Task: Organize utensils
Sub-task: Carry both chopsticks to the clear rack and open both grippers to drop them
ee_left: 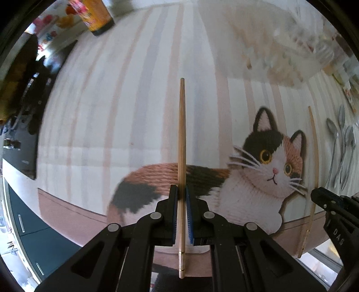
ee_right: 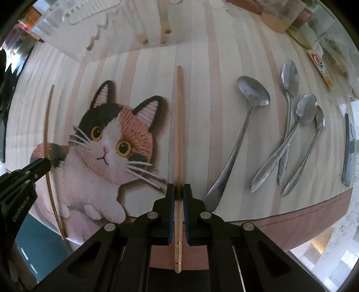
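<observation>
My left gripper (ee_left: 181, 193) is shut on a wooden chopstick (ee_left: 182, 139) that points forward over the cat-print placemat (ee_left: 101, 112). My right gripper (ee_right: 178, 191) is shut on a second wooden chopstick (ee_right: 178, 125) above the same mat (ee_right: 202, 112). Each view shows the other gripper with its chopstick at the side: the right gripper (ee_left: 323, 197) with its chopstick (ee_left: 314, 157), and the left gripper (ee_right: 42, 166) with its chopstick (ee_right: 46, 125). Several metal spoons (ee_right: 289, 125) lie on the mat to the right; they also show in the left wrist view (ee_left: 343, 143).
A clear plastic organizer tray (ee_right: 94, 27) holding chopsticks stands at the far edge of the mat; it also shows blurred in the left wrist view (ee_left: 280, 40). An orange bottle (ee_left: 96, 15) stands at the far left. A knife (ee_right: 349, 152) lies at the right edge. Packets (ee_right: 320, 65) lie far right.
</observation>
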Available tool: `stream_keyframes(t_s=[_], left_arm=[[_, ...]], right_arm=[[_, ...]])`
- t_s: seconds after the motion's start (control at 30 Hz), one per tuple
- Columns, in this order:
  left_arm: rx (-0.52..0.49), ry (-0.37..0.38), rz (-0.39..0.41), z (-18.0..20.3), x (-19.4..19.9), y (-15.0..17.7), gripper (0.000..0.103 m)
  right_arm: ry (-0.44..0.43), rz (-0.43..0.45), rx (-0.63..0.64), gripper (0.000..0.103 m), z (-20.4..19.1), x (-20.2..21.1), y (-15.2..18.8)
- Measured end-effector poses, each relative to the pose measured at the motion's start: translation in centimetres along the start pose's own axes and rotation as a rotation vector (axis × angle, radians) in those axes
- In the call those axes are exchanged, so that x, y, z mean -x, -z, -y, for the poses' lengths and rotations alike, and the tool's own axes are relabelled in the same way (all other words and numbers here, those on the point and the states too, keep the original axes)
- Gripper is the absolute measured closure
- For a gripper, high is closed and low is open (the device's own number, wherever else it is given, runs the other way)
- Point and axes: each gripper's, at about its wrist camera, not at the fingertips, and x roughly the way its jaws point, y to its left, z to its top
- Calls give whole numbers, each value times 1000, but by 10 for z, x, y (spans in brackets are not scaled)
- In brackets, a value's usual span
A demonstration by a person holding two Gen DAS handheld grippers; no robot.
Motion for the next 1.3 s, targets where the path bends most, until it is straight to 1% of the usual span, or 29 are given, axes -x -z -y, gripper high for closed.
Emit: stream_keyframes(t_s=[0.13,0.33,0.6,0.7,0.8,0.9,1.0,1.07,1.13,1.3], left_arm=[[16,-10,56,-10,27,0,98],[44,-2,158,-24,80,-2,98],[63,70,274,-36,139,-19,98],[52,95,313,-32,160,-31,98],[41,122,338,-24,171,-48,98],[38,183,324,-17,175,-70,98],[37,231,306,-10,176,-101,98],[36,252,295,-6,174,-124,98],[39,269,276,-1,170,-145,98],[48,277,211,8,149,-198,98]], right_arm=[[-17,63,6,96,1,26,-2],[-43,162,27,96,3,74,-4],[-92,269,71,96,-6,130,-2],[-113,313,72,96,-6,149,-10],[-131,353,66,96,-5,166,-22],[-161,386,52,96,-4,182,-47],[-193,420,36,96,1,193,-79],[-218,425,22,96,4,194,-102],[-239,420,4,96,6,192,-133],[-226,399,-12,96,6,177,-197]])
